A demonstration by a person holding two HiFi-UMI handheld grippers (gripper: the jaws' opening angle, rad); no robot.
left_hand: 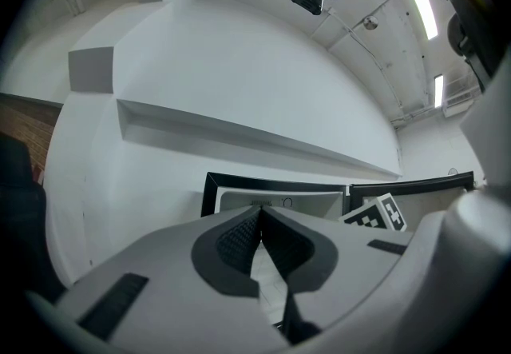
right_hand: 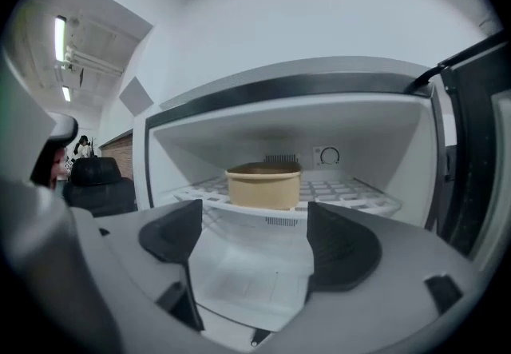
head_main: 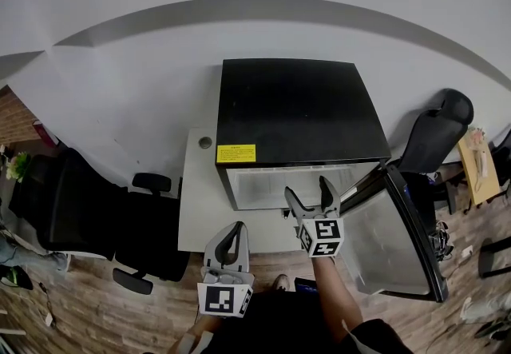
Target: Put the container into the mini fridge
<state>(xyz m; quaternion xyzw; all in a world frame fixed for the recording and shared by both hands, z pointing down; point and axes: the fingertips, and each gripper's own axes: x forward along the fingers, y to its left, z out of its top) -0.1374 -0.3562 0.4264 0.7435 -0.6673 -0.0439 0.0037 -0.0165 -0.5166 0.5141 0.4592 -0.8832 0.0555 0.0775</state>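
The black mini fridge stands against the wall with its door swung open to the right. Inside, a round tan container rests on the white wire shelf. My right gripper is open and empty, just in front of the fridge opening and pointing into it. The right gripper is apart from the container. My left gripper is shut with nothing in it, lower and to the left of the fridge. In the left gripper view its pads meet, and the fridge shows beyond.
A low white table sits left of the fridge. A black office chair is at the left and another at the right. A small wooden table is at the far right. The floor is wood.
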